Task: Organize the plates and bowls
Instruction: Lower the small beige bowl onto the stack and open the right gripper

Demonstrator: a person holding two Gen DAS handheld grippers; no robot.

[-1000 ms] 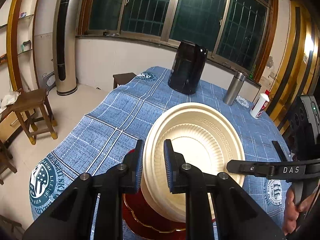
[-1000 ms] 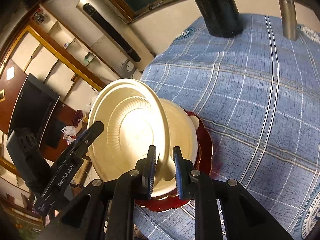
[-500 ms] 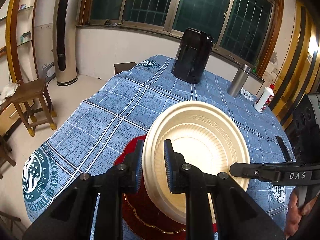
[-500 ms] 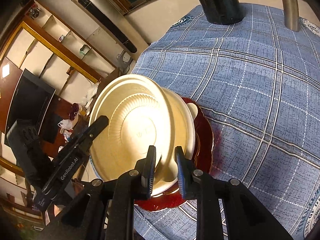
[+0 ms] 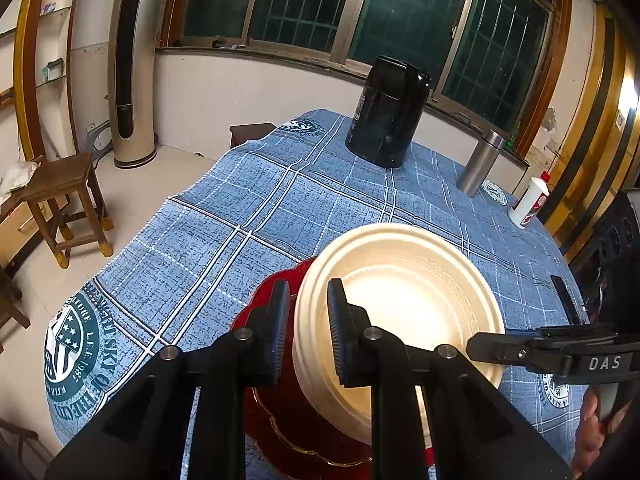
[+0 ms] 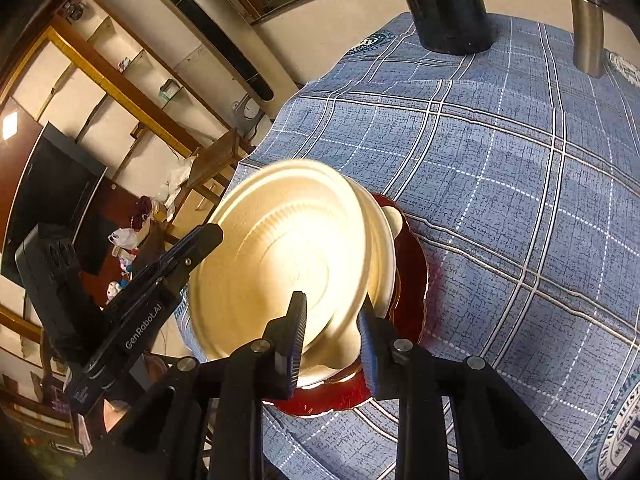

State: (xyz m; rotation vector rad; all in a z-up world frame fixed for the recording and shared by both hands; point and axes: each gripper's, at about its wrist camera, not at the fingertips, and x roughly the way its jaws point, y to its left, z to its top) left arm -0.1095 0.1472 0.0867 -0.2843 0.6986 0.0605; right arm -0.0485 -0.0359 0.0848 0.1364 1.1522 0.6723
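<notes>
Blue plaid tablecloth [image 5: 248, 216], black jug [image 5: 386, 114] far | cream ribbed bowl [image 5: 404, 300] sat nested in another on scalloped red plate [image 5: 288, 424], near edge | left gripper [image 5: 306, 334] straddled bowl rim, jaws parted, contact unclear | right gripper [image 6: 330, 346] spread wide about rim, not gripping.
</notes>
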